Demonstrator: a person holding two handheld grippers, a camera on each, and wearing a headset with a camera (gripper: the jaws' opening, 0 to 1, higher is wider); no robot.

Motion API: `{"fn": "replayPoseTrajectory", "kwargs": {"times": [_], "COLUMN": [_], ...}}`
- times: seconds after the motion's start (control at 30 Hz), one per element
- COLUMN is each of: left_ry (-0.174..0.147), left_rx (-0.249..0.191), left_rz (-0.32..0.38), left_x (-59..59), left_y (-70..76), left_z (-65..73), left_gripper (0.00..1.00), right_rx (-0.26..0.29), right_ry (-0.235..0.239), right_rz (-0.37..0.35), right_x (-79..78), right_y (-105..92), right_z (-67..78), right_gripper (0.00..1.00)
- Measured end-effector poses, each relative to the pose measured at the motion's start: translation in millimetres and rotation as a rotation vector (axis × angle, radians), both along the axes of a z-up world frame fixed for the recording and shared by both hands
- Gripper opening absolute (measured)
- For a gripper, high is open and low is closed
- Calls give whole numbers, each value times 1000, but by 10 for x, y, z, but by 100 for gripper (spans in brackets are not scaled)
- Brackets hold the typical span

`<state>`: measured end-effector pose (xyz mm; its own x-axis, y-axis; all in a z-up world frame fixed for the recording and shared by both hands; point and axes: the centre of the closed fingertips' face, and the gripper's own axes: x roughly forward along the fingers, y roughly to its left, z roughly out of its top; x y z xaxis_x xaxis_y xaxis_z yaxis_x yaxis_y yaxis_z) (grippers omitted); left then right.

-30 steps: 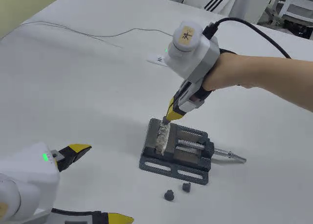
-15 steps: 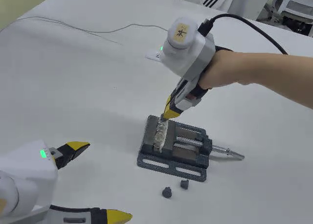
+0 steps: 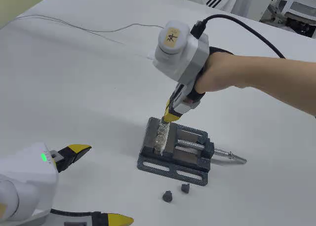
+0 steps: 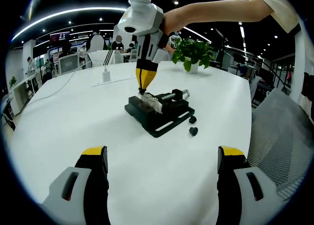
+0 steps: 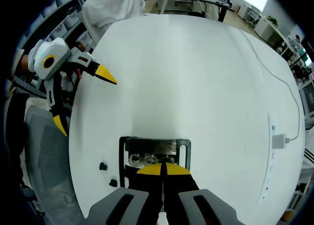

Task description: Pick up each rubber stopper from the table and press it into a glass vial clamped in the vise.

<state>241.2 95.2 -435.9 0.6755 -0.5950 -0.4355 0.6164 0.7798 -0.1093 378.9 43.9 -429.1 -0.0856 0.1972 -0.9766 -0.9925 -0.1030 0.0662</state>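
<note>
Wide white surface point(image 3: 74, 88), and the biggest thing on it is the dark vise point(image 3: 168, 168), sitting flat. Its screw handle points off to the right in the head view, so its long axis runs left to right. The row of glass vials point(image 3: 160, 134) clamped in it runs the other way, from near to far. From the right gripper view their round mouths face up, so they're standing upright.

The right tongs point(image 3: 168, 118) come down steeply from the upper right, held in a hand. Their yellow tips are pressed together right at the far end of the vial row. Whether a stopper is pinched between them I cannot tell; the tips hide it.

The left tongs point(image 4: 162, 154) sit low at the near left with their tips spread wide apart and nothing between them. They are well apart from the vise.

Two loose rubber stoppers point(image 3: 167, 196) lie on the surface just in front of the vise's near edge, close to each other and clear of both tongs. They're too small to say which way they point.

Against a second ago, the right tongs' body has swung left and stands more upright, with the tips at the same end of the row. The left tongs, the vise and the loose stoppers haven't budged.
</note>
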Motion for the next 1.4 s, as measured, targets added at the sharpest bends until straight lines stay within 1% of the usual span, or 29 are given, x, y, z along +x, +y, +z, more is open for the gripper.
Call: {"fn": "replayPoseTrajectory", "kwargs": {"times": [0.07, 0.1, 0.13, 0.17, 0.23, 0.3, 0.33, 0.37, 0.47, 0.6, 0.67, 0.8, 0.83, 0.93, 1.07, 1.1, 1.27, 1.37, 1.4], "left_ry": [0, 1, 2, -1, -1, -2, -3, -3, -5, -12, -18, -19, -16, -13, -11, -10, -7, -3, -2], "left_rx": [4, 3, 1, 1, 1, 2, 3, 2, 6, 1, -5, -6, -5, -3, -4, -1, -1, -1, -1], "left_rz": [-1, 0, 0, 0, -2, -4, -3, -3, -6, 9, 17, 21, 20, 19, 25, 25, 23, 22, 22], "left_x": [4, 9, 11, 20, 27, 36, 40, 46, 57, 99, 115, 126, 124, 121, 128, 128, 115, 104, 101], "left_y": [3, 3, 2, 4, 5, 6, 12, 11, 12, 36, 45, 60, 61, 62, 71, 70, 37, 11, 2], "left_z": [-4, -5, -2, 4, 13, 20, 23, 29, 36, 70, 96, 93, 83, 71, 60, 52, 53, 48, 47], "left_gripper": [92, 92, 92, 92, 92, 92, 92, 92, 92, 92, 92, 91, 91, 91, 91, 91, 91, 91, 91], "right_rx": [8, 10, 11, 12, 13, 12, 10, 8, 0, 6, 5, -9, -18, -26, -48, -50, -63, -74, -81], "right_ry": [29, 36, 39, 61, 82, 92, 102, 108, 137, 189, 198, 221, 240, 248, 271, 270, 273, 255, 237], "right_rz": [-49, -51, -51, -87, -127, -137, -153, -150, -169, -207, -210, -224, -256, -237, -256, -241, -254, -230, -209], "right_x": [-6, 9, -8, -25, -11, -26, -48, -48, -70, -88, -99, -108, -114, -125, -126, -128, -134, -145, -137], "right_y": [9, 7, 6, 5, 6, 2, 2, 2, 0, -9, -7, 1, -2, -3, 0, 0, -5, 0, -1], "right_z": [-5, -8, -2, -1, -6, -1, 3, 4, 7, 11, 14, 13, 13, 16, 13, 13, 11, 12, 12], "right_gripper": [0, 0, 0, 0, 0, 0, 0, 0, 0, 0, 0, 0, 0, 0, 0, 0, 0, 0, 0]}}
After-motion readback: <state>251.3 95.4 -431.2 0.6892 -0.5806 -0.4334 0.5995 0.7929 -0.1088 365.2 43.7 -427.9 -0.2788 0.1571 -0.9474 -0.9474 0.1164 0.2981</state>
